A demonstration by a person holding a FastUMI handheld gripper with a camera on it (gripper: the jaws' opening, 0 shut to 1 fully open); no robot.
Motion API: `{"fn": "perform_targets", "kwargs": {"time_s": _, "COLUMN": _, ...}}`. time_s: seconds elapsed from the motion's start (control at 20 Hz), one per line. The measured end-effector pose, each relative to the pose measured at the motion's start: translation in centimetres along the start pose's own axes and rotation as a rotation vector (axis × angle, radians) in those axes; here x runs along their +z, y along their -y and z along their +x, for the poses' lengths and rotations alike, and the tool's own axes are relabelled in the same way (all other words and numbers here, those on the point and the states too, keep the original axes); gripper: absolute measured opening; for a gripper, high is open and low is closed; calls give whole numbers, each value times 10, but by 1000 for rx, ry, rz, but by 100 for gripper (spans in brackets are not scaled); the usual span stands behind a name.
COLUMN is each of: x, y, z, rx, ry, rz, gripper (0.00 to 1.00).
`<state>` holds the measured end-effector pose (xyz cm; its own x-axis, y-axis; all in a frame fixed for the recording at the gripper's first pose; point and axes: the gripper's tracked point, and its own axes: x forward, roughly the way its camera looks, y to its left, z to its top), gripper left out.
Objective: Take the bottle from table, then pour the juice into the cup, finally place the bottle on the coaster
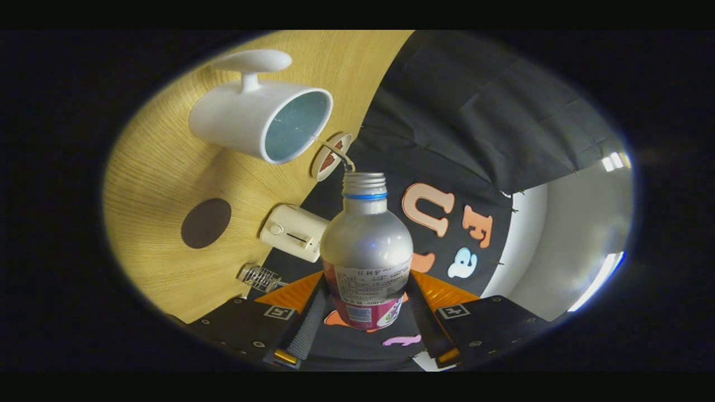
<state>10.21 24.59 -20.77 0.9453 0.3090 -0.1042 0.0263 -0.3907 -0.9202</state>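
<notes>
Between our jaws sits the bottle, clamped on both sides, tipped with its open neck toward the cup on the bench. Near the bench's edge lies the dark coaster.

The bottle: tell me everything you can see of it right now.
The bottle is silvery metal with a threaded neck, cap off, a blue ring under the thread and a printed label round its lower body. The gripper is shut on it, one finger on each side. Its mouth points toward the white cup, short of the rim.
</notes>
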Motion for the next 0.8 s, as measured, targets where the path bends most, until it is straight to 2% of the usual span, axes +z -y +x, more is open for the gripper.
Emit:
{"fn": "perform_targets", "kwargs": {"time_s": 0.2, "x": 4, "y": 9, "z": -1, "rx": -28, "ry": 12, "rz": -40, "gripper": 77}}
{"fn": "perform_targets", "kwargs": {"time_s": 0.8, "x": 27, "y": -5, "z": -2, "rx": 22, "ry": 47, "rz": 6, "gripper": 77}}
